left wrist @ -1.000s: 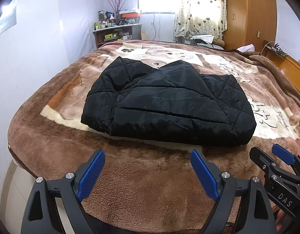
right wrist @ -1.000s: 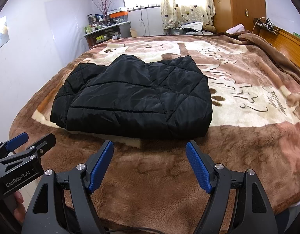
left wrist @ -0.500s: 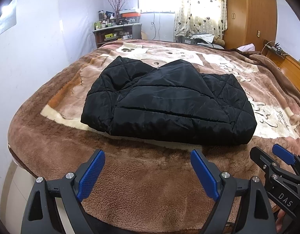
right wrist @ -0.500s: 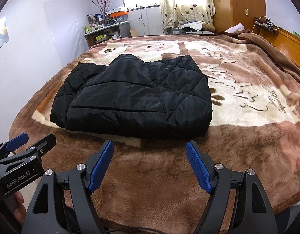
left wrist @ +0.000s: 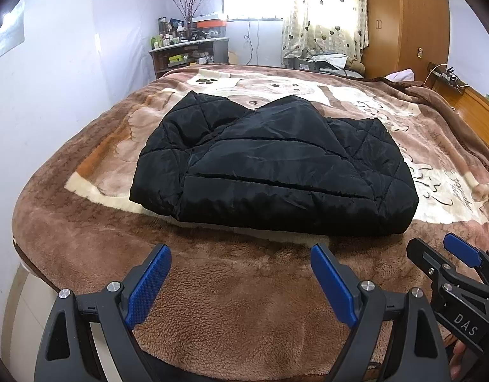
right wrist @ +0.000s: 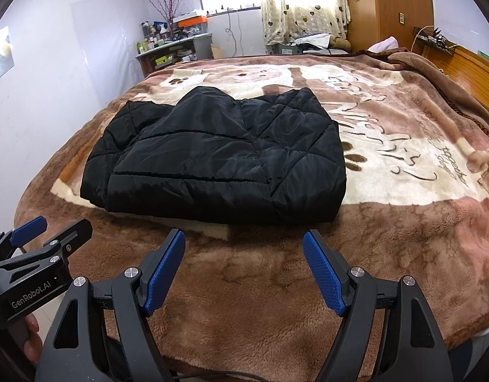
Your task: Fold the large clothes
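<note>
Jacket folded up, both grippers empty

Jacket (left wrist: 276, 172) lies on the bed (left wrist: 85, 248) just ahead of me, long axis left-right; my left gripper (left wrist: 241, 273) and right gripper (right wrist: 244, 264) hang wide open, about equally near.

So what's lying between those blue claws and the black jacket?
Nothing but bare brown blanket separates the open left gripper from the folded jacket; the left wrist view shows it.
</note>
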A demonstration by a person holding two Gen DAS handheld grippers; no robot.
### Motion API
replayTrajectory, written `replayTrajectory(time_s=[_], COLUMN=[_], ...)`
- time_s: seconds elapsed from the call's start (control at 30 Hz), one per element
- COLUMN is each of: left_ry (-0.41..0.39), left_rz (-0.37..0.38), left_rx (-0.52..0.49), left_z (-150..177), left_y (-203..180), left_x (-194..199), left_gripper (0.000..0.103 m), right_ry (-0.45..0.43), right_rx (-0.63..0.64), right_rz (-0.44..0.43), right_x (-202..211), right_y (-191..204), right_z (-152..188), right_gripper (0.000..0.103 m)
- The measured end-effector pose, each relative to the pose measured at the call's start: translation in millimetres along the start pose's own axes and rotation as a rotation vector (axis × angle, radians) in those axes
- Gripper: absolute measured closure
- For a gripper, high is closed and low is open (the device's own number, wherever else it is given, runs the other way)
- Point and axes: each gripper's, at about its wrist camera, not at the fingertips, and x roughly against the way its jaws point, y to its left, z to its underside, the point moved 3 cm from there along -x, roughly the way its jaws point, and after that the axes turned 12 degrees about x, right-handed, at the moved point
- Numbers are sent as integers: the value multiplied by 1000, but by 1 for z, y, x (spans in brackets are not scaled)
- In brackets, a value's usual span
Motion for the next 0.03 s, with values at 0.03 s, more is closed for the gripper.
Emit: replayTrajectory(time_s=[0.03], left_ry=[3], left_rz=[3], left_rx=[-3], left_z=[0], left_y=[-1], left_x=[0], left_gripper=[14], right_ry=[0], right_rx=[0], right_rz=[0], right_x=[0], right_y=[-1], right_z=[-1], right_gripper=[27])
